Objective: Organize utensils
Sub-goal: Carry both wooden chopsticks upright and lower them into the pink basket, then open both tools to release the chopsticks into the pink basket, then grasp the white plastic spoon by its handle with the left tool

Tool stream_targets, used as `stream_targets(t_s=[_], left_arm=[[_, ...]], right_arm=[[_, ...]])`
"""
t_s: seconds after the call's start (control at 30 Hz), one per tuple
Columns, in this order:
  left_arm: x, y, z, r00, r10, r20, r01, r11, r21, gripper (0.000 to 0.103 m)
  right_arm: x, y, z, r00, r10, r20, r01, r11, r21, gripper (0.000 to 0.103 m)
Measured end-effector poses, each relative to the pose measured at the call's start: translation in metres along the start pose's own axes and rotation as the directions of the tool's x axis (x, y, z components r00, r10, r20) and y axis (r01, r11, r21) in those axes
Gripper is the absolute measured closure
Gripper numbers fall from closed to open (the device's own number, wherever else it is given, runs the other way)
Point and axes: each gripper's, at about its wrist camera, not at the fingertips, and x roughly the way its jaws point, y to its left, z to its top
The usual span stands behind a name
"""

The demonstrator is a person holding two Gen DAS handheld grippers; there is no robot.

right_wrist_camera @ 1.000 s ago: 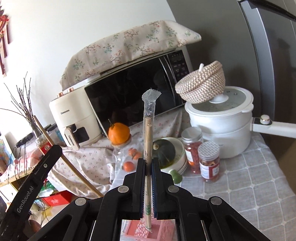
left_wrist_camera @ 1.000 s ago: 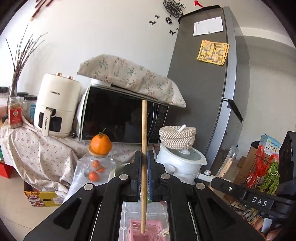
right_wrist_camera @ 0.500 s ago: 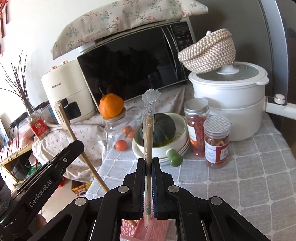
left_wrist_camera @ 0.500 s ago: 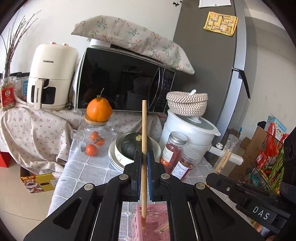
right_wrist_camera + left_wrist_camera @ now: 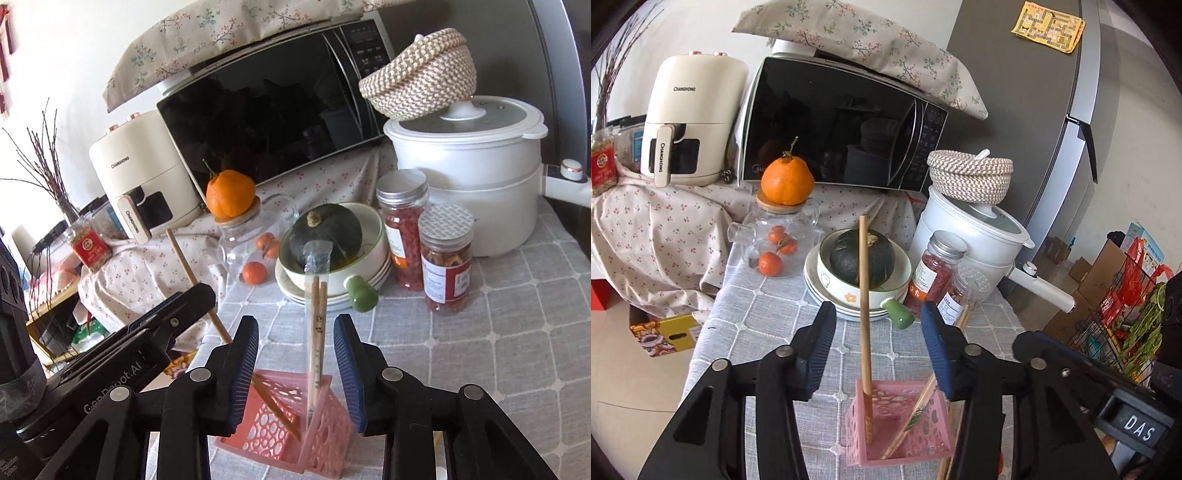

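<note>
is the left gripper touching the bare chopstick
Apart. The left wrist view shows the left gripper open, with tablecloth visible on both sides of the chopstick.

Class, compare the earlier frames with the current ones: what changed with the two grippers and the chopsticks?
Both grippers opened. The left gripper released the bare chopstick and the right gripper released the wrapped chopsticks; both now stand in the pink basket. The basket stayed put.

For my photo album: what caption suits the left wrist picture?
Open left tongs around a wooden stick standing in a pink basket.
</note>
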Motion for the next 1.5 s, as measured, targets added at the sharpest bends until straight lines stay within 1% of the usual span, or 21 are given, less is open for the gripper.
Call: stream_targets(t_s=[0.03,0.1,0.13,0.17,0.2,0.23,0.27,0.4,0.53,0.63,0.73,0.83,0.97,1.0,1.1,1.17,1.2,1.23,1.27,1.33,1.5], left_arm=[[-0.002,0.001,0.000,1.000,0.006,-0.013,-0.006,1.000,0.000,0.047],[-0.009,0.002,-0.002,0.999,0.016,-0.034,-0.016,1.000,0.000,0.039],[-0.013,0.002,-0.004,0.999,0.030,-0.039,-0.030,1.000,0.001,0.033],[-0.018,0.002,-0.006,0.998,0.047,-0.043,-0.046,0.999,0.004,0.025],[-0.022,0.002,-0.008,0.997,0.061,-0.050,-0.061,0.998,0.011,0.021],[-0.026,0.001,-0.011,0.996,0.066,-0.060,-0.065,0.998,0.024,0.016],[-0.028,0.000,-0.014,0.994,0.073,-0.075,-0.070,0.997,0.042,0.013],[-0.039,-0.004,-0.029,0.987,0.101,-0.124,-0.087,0.990,0.112,0.010],[-0.042,-0.008,-0.042,0.977,0.082,-0.196,-0.056,0.989,0.135,0.010],[-0.041,-0.016,-0.054,0.965,0.078,-0.249,-0.036,0.985,0.169,0.010],[-0.037,-0.028,-0.067,0.948,0.077,-0.308,-0.010,0.977,0.213,0.010],[-0.030,-0.044,-0.081,0.928,0.070,-0.366,0.028,0.967,0.254,0.010],[-0.019,-0.070,-0.097,0.889,0.033,-0.456,0.112,0.951,0.288,0.010],[-0.016,-0.077,-0.101,0.881,0.025,-0.472,0.129,0.948,0.291,0.011],[-0.004,-0.094,-0.110,0.849,-0.007,-0.528,0.185,0.940,0.286,0.018],[0.008,-0.104,-0.115,0.830,-0.011,-0.557,0.200,0.939,0.278,0.030],[0.014,-0.109,-0.117,0.821,-0.011,-0.571,0.204,0.940,0.274,0.034],[0.021,-0.114,-0.118,0.812,-0.013,-0.584,0.208,0.941,0.268,0.045],[0.028,-0.119,-0.120,0.806,-0.009,-0.592,0.206,0.942,0.266,0.056],[0.042,-0.126,-0.122,0.795,0.015,-0.606,0.189,0.944,0.271,0.064],[0.079,-0.138,-0.123,0.785,0.095,-0.612,0.130,0.941,0.313,0.068]], right_arm=[[-0.005,0.000,0.001,1.000,-0.009,0.003,0.009,1.000,-0.003,0.062],[-0.015,-0.004,0.002,1.000,-0.026,-0.004,0.026,1.000,0.005,0.052],[-0.019,-0.007,0.001,1.000,-0.028,-0.014,0.028,1.000,0.014,0.050],[-0.024,-0.011,-0.001,0.999,-0.024,-0.025,0.025,1.000,0.019,0.045],[-0.028,-0.014,-0.004,0.999,-0.023,-0.038,0.024,1.000,0.021,0.038],[-0.032,-0.018,-0.007,0.998,-0.028,-0.052,0.029,0.999,0.017,0.035],[-0.035,-0.021,-0.010,0.997,-0.036,-0.069,0.037,0.999,0.010,0.031],[-0.045,-0.034,-0.025,0.988,-0.078,-0.133,0.076,0.997,-0.021,0.029],[-0.051,-0.049,-0.040,0.978,-0.099,-0.184,0.096,0.995,-0.026,0.026],[-0.056,-0.061,-0.050,0.968,-0.114,-0.224,0.112,0.993,-0.019,0.025],[-0.058,-0.070,-0.059,0.958,-0.122,-0.261,0.121,0.992,-0.019,0.023],[-0.060,-0.081,-0.066,0.943,-0.157,-0.292,0.157,0.987,-0.025,0.023],[-0.061,-0.103,-0.073,0.912,-0.206,-0.355,0.227,0.974,0.018,0.023],[-0.061,-0.109,-0.074,0.904,-0.213,-0.371,0.241,0.970,0.030,0.023],[-0.064,-0.123,-0.079,0.889,-0.219,-0.403,0.264,0.963,0.060,0.023],[-0.066,-0.130,-0.081,0.882,-0.214,-0.419,0.266,0.961,0.069,0.023],[-0.068,-0.132,-0.082,0.879,-0.215,-0.425,0.268,0.961,0.069,0.023],[-0.069,-0.135,-0.082,0.877,-0.218,-0.429,0.272,0.960,0.068,0.023],[-0.070,-0.137,-0.083,0.874,-0.222,-0.432,0.276,0.959,0.065,0.023],[-0.070,-0.143,-0.085,0.869,-0.229,-0.439,0.284,0.957,0.063,0.023],[-0.069,-0.153,-0.090,0.859,-0.214,-0.466,0.283,0.956,0.082,0.023]])
